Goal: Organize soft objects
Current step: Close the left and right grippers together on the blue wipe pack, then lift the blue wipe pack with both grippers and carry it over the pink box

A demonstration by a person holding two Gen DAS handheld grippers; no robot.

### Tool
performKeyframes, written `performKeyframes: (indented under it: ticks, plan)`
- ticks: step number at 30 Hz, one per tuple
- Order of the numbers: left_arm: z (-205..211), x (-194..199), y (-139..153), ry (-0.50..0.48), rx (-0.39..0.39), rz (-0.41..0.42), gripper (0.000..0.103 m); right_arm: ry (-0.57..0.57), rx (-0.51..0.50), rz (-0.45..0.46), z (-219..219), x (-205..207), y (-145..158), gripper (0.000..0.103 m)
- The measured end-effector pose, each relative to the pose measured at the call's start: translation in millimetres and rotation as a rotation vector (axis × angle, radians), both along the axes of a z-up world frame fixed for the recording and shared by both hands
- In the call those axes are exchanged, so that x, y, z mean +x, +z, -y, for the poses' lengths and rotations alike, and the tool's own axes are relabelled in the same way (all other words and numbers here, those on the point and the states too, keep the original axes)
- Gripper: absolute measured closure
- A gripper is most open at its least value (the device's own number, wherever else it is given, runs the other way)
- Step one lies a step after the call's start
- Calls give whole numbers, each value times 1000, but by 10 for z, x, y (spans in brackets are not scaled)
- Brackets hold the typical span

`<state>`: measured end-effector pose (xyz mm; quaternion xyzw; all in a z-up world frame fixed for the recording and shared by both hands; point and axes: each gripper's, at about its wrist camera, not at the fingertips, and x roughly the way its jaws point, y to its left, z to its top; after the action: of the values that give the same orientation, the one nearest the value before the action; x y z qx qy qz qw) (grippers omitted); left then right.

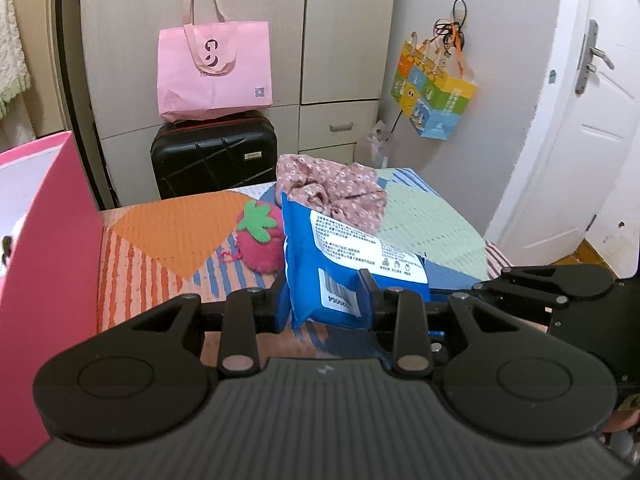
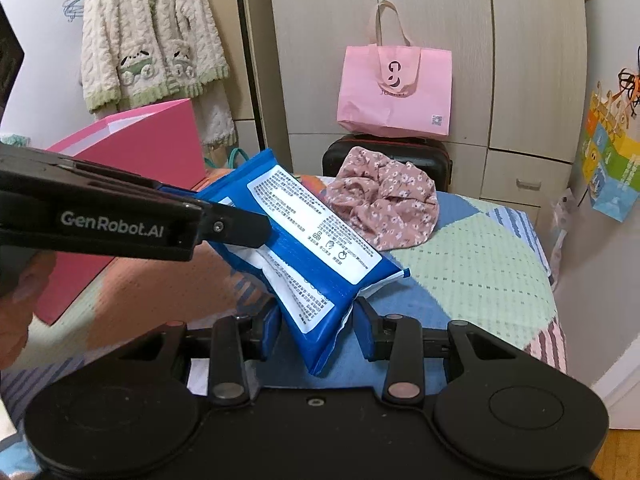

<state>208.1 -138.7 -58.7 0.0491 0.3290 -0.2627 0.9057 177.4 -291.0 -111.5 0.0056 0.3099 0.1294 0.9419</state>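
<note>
Left wrist view alone shows the strawberry plush (image 1: 259, 240) beside the blue pack (image 1: 340, 256).

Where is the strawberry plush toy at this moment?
In the left wrist view, the strawberry plush toy lies on the bed cover, left of the blue pack and touching it.

pink tote (image 1: 215, 70) on blk suitcase (image 1: 214, 154) | robe (image 2: 154, 36) hanging

Blue packet (image 1: 340, 256) hides floral cloth's (image 1: 340, 192) lower part; label print too small to read.
</note>
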Motion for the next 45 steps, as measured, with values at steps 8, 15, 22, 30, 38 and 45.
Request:
performKeyframes:
  ticks: [8, 15, 22, 30, 38, 45]
  plan:
    - [-174, -439, 142, -11, -5, 11, 72, 17, -27, 0, -154, -421, 192, 59]
    - [-340, -740, 158, -22, 10, -26, 72, 54, -28, -71, -293, -719, 243, 59]
    - [-565, -1061, 231, -46, 0, -47, 72, 88, -76, -97, -487, -1032, 363, 58]
    - [-931, -1371, 429, -82, -23, -69, 72, 152, -168, -64, -774, -1390, 582, 58]
    - [-1339, -1590, 708, -54, -29, -39, 72, 230, -213, 2, -1142, -1587, 881, 58]
    - [-1769, -1569, 1070, 44, -44, 64, 72, 277, -259, 125, -1616, -1507, 1231, 58]
